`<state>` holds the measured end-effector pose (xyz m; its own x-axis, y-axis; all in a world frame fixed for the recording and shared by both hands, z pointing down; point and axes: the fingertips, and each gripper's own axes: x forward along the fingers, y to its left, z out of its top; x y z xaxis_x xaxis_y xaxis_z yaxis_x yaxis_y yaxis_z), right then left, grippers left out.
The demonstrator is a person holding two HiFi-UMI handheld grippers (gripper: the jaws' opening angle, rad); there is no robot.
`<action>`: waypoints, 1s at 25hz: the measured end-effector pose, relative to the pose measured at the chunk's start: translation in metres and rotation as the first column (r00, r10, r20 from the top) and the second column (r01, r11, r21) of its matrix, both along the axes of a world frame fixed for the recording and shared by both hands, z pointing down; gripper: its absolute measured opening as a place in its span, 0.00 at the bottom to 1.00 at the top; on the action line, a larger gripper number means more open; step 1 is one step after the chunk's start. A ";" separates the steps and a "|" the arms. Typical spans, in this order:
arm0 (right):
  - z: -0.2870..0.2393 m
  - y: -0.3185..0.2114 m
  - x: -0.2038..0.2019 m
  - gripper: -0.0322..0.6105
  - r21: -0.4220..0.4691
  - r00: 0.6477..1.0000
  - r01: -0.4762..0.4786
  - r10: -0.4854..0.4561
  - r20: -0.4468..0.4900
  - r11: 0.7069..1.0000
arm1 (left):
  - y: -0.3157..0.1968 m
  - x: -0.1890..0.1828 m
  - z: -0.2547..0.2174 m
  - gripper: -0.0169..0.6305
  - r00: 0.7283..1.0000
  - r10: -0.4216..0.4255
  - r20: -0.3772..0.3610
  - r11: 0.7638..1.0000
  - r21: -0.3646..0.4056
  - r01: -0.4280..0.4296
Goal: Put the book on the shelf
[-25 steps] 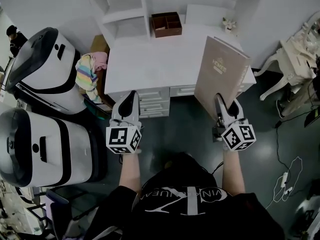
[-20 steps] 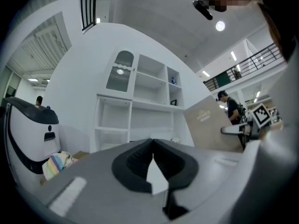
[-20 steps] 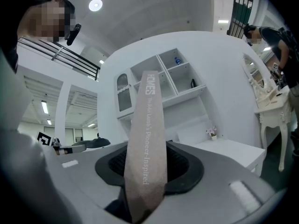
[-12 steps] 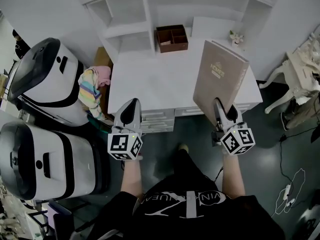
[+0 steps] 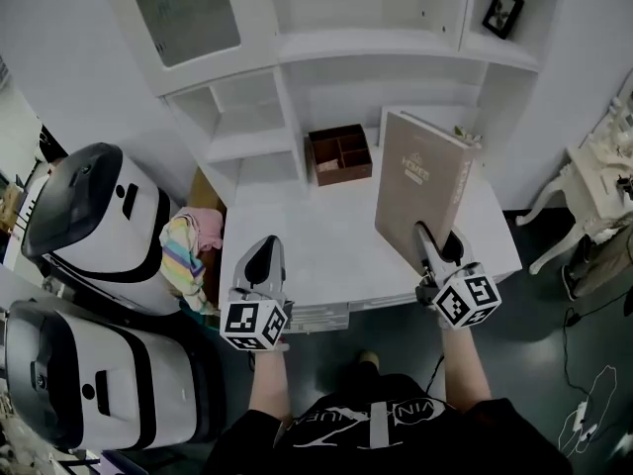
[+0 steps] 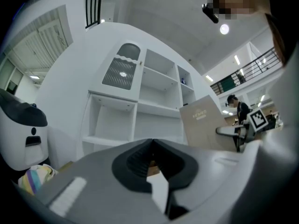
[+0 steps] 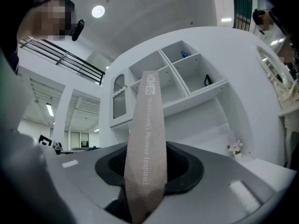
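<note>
Right arm: reaching forward from the person's body, the right gripper (image 5: 436, 239) is pointing away toward the shelf unit (image 5: 326, 43), its marker cube nearest the camera.
Right tool: its jaws are clamping the book (image 5: 416, 188) at the lower end of the spine, which is running up between them in the right gripper view.
Book: it is standing upright and leaning slightly, in the air above the right part of the desk (image 5: 316, 236), in front of the shelves and not on any of them.
Left arm: it is stretching forward in parallel, with the left gripper (image 5: 265, 248) hovering over the desk's front edge.
Left tool: its jaws are meeting at the tips with nothing between them.
Hidden: the right gripper is covering the book's lower edge, and the book is blocking part of the desk's rear right corner.
Cut off: the frame's top is cropping the upper shelves, and the gripper's own body is filling the lower half of each gripper view.
Hard to read: the contents of the wooden box (image 5: 339, 153) and the picture frame (image 5: 502, 13) are staying unclear.
Change: the person is now standing closer, both grippers are reaching over the desk instead of the floor, and more upper shelving is showing.
</note>
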<state>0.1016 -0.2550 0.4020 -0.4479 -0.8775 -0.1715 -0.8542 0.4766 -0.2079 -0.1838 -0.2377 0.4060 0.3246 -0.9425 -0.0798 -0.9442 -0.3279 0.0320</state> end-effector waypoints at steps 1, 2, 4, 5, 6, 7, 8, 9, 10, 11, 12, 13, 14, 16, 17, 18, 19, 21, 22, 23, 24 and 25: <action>-0.009 -0.010 0.000 0.32 0.016 1.000 0.006 -0.006 -0.001 1.000 | -0.010 0.002 -0.005 0.03 1.000 0.004 -0.003 1.000 0.004 -0.004; -0.018 -0.020 0.000 0.32 0.033 1.000 0.012 -0.012 -0.001 0.999 | -0.020 0.004 -0.010 0.03 1.000 0.006 -0.003 1.000 0.009 -0.006; -0.038 -0.037 0.000 0.32 0.070 1.000 0.026 -0.027 0.004 0.997 | -0.040 0.009 -0.019 0.03 1.000 0.009 0.000 1.000 0.019 -0.009; -0.049 -0.045 0.000 0.32 0.089 0.999 0.036 -0.037 0.010 0.995 | -0.050 0.011 -0.023 0.03 1.000 0.010 0.000 1.000 0.023 -0.010; -0.060 -0.053 0.000 0.32 0.107 0.999 0.047 -0.049 0.017 0.993 | -0.059 0.013 -0.028 0.03 1.000 0.011 -0.001 1.000 0.027 -0.011; -0.073 -0.059 -0.001 0.32 0.127 0.998 0.060 -0.063 0.023 0.990 | -0.068 0.015 -0.033 0.03 1.000 0.014 -0.002 0.999 0.030 -0.014; -0.086 -0.066 -0.002 0.32 0.148 0.997 0.070 -0.075 0.027 0.987 | -0.076 0.016 -0.040 0.03 1.000 0.020 -0.003 0.999 0.034 -0.020; -0.099 -0.073 -0.004 0.32 0.168 0.996 0.078 -0.084 0.030 0.983 | -0.084 0.017 -0.047 0.03 1.000 0.028 -0.004 0.999 0.041 -0.028; -0.112 -0.080 -0.007 0.32 0.186 0.995 0.082 -0.089 0.033 0.979 | -0.091 0.017 -0.054 0.03 0.999 0.037 -0.004 0.998 0.047 -0.036; -0.125 -0.086 -0.010 0.32 0.202 0.995 0.084 -0.094 0.039 0.976 | -0.099 0.016 -0.061 0.03 0.999 0.043 -0.003 0.998 0.050 -0.043; -0.137 -0.093 -0.014 0.32 0.218 0.994 0.087 -0.099 0.046 0.972 | -0.107 0.015 -0.067 0.03 0.999 0.046 -0.003 0.998 0.051 -0.046; -0.149 -0.099 -0.017 0.32 0.236 0.993 0.088 -0.103 0.051 0.968 | -0.116 0.013 -0.074 0.03 0.999 0.049 -0.004 0.997 0.054 -0.049; -0.160 -0.106 -0.020 0.32 0.255 0.993 0.089 -0.105 0.053 0.963 | -0.125 0.013 -0.080 0.03 0.999 0.053 -0.006 0.997 0.057 -0.053; -0.180 -0.119 -0.025 0.32 0.288 0.993 0.085 -0.104 0.051 0.954 | -0.142 0.014 -0.090 0.03 0.997 0.070 -0.009 0.996 0.059 -0.069; -0.188 -0.125 -0.027 0.32 0.299 0.993 0.082 -0.102 0.052 0.951 | -0.149 0.016 -0.093 0.03 0.997 0.082 -0.006 0.995 0.056 -0.082; -0.195 -0.129 -0.029 0.32 0.308 0.994 0.079 -0.100 0.053 0.948 | -0.154 0.019 -0.095 0.03 0.995 0.095 0.000 0.994 0.053 -0.095; -0.201 -0.132 -0.030 0.32 0.316 0.993 0.077 -0.100 0.056 0.946 | -0.159 0.022 -0.097 0.03 0.994 0.108 0.006 0.993 0.053 -0.108; -0.213 -0.137 -0.030 0.32 0.336 0.993 0.072 -0.099 0.063 0.939 | -0.166 0.028 -0.101 0.03 0.992 0.127 0.018 0.990 0.059 -0.128; -0.220 -0.140 -0.029 0.32 0.346 0.993 0.068 -0.097 0.068 0.936 | -0.170 0.030 -0.103 0.03 0.991 0.135 0.025 0.989 0.062 -0.136; -0.226 -0.143 -0.029 0.32 0.354 0.993 0.063 -0.095 0.072 0.933 | -0.173 0.032 -0.105 0.03 0.989 0.142 0.031 0.988 0.063 -0.144; -0.232 -0.146 -0.029 0.32 0.359 0.993 0.059 -0.091 0.074 0.932 | -0.177 0.034 -0.107 0.03 0.989 0.147 0.036 0.987 0.063 -0.149; -0.238 -0.150 -0.030 0.32 0.363 0.994 0.054 -0.086 0.073 0.930 | -0.180 0.035 -0.108 0.03 0.988 0.150 0.037 0.986 0.064 -0.152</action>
<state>0.0719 -0.4046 0.1638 -0.4752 -0.7168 -0.5103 -0.8025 0.5909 -0.0827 -0.1493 -0.4173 0.2978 0.4659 -0.8755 -0.1283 -0.8840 -0.4669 -0.0241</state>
